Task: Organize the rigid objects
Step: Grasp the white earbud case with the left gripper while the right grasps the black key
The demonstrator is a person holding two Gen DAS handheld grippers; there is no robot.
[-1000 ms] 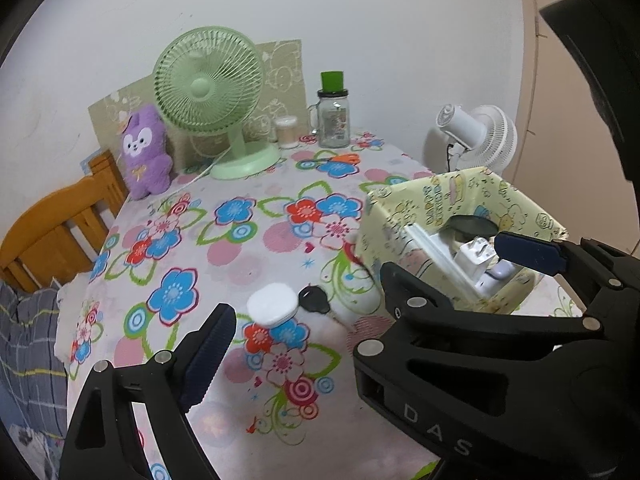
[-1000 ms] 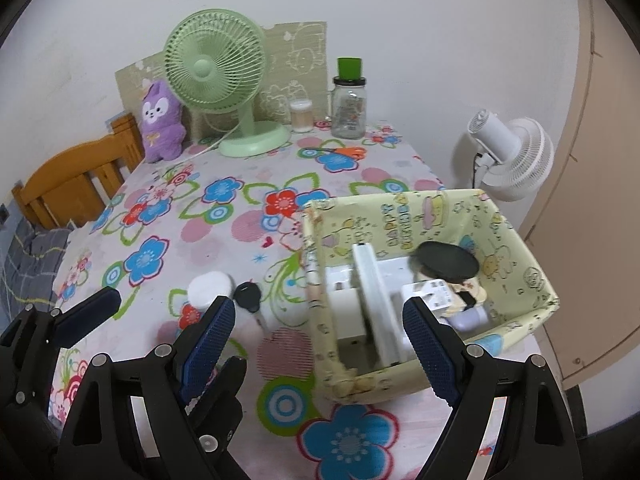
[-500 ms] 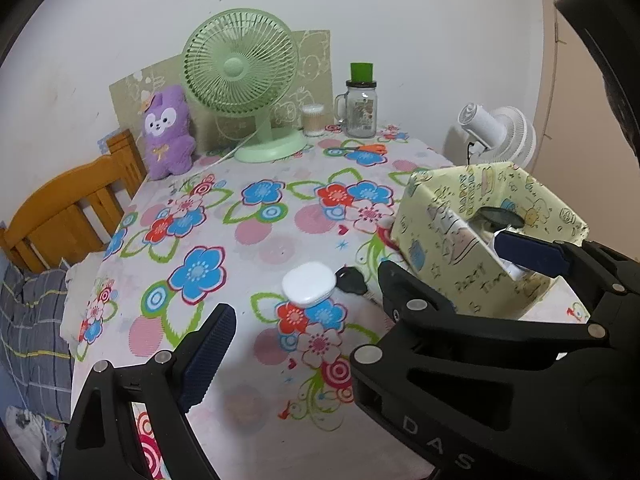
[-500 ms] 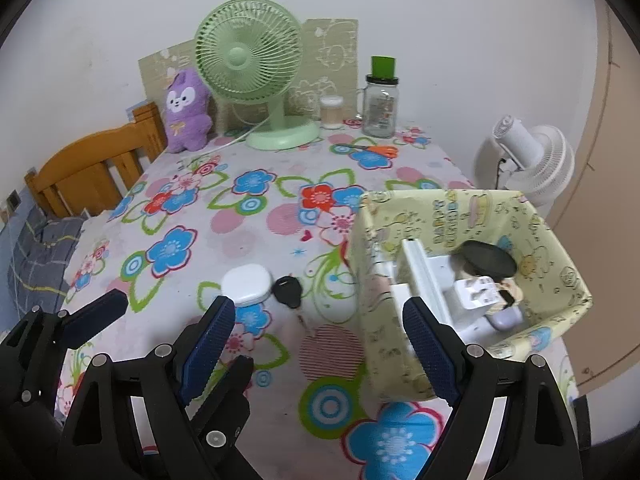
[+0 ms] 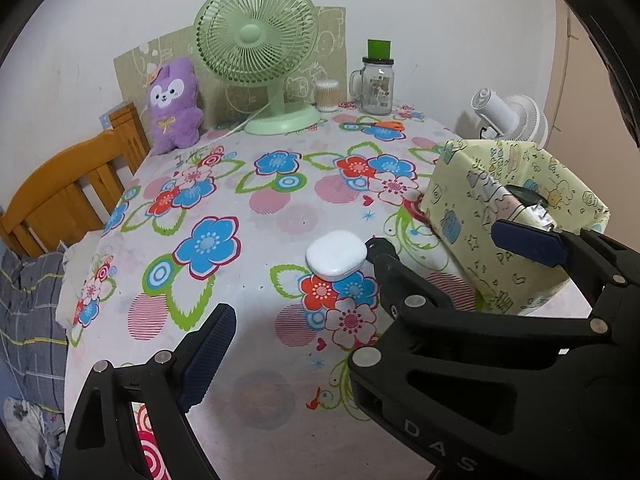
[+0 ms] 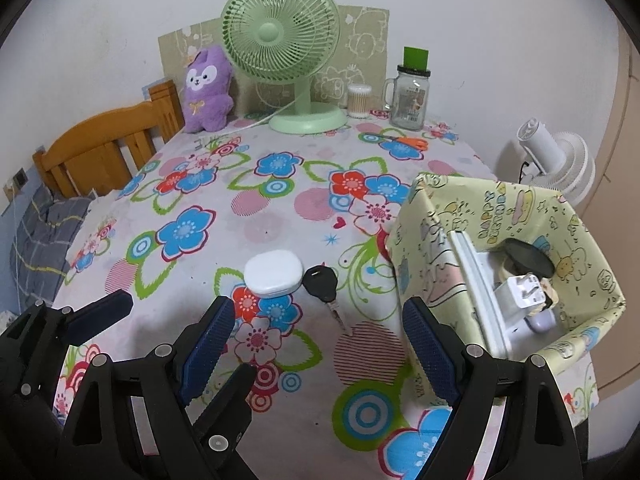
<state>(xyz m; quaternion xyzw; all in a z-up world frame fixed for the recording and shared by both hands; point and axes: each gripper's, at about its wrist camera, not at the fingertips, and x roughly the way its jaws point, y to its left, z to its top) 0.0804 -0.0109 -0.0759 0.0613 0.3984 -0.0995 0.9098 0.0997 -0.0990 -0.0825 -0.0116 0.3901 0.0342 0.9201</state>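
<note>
Both claws hover low over the flowered cloth (image 6: 280, 208), nothing in either one. The right gripper (image 6: 318, 344) is spread wide at the bottom of its frame, empty; ahead, just above its gap, sit the white case (image 6: 273, 272) and the black key (image 6: 322, 282), side by side at mid-frame. The left gripper (image 5: 376, 292) is wide open too, empty, with the case (image 5: 336, 254) between its fingers' line of sight, centre frame. The yellow box (image 6: 560, 216) stands at right, holding a white plug (image 6: 516, 292) and a dark disc (image 6: 528, 258). A green fan (image 6: 280, 36) stands at the top centre.
</note>
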